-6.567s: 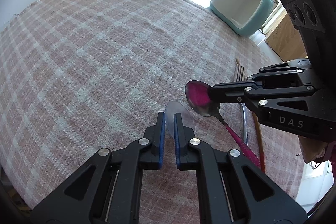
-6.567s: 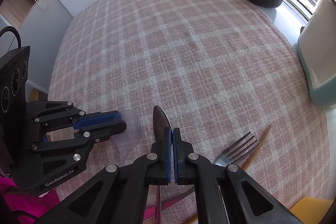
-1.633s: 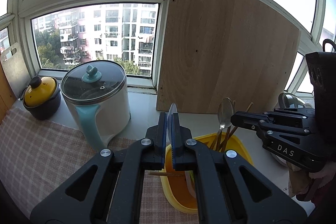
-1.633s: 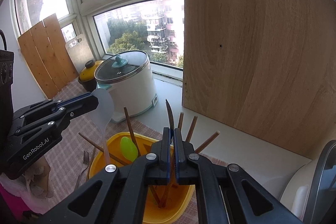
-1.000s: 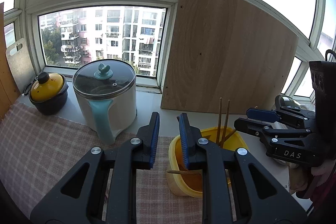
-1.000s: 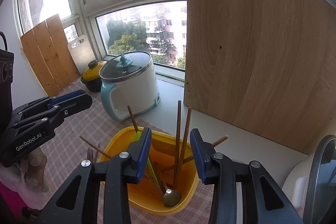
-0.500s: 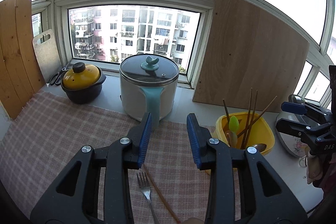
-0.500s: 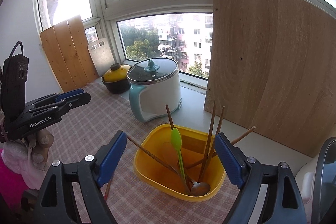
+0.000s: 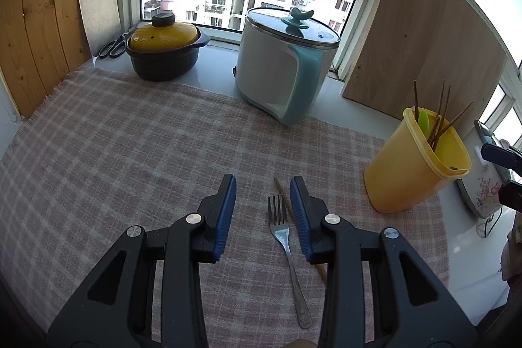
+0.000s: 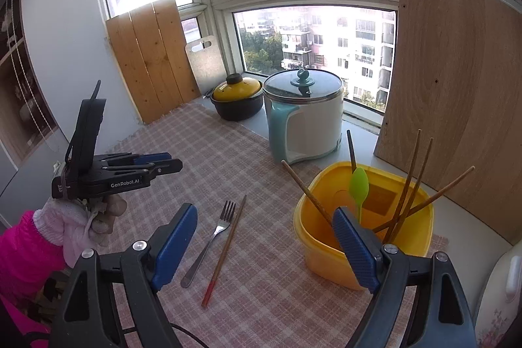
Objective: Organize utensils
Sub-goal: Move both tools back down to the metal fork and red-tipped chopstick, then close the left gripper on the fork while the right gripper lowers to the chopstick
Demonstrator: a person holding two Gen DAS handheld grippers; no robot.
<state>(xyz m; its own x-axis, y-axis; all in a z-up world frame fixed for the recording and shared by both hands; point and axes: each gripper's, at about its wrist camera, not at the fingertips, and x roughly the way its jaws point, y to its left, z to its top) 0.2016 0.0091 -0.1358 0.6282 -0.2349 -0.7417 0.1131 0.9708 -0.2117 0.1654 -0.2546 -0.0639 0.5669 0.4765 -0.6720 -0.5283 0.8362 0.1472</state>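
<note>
A metal fork and a wooden chopstick lie side by side on the pink checked cloth. A yellow tub holds several chopsticks, a green spoon and other utensils. My left gripper is open and empty, just above the cloth with the fork between its fingers. It also shows in the right wrist view. My right gripper is open wide and empty, above the cloth, between the fork and the tub.
A white and teal cooker and a yellow-lidded black pot stand by the window. Scissors and boards lean at the back left. A big wooden board stands behind the tub.
Both grippers let go of their spoons into the yellow tub, opened, and pulled back. The left one has come down over the fork.
</note>
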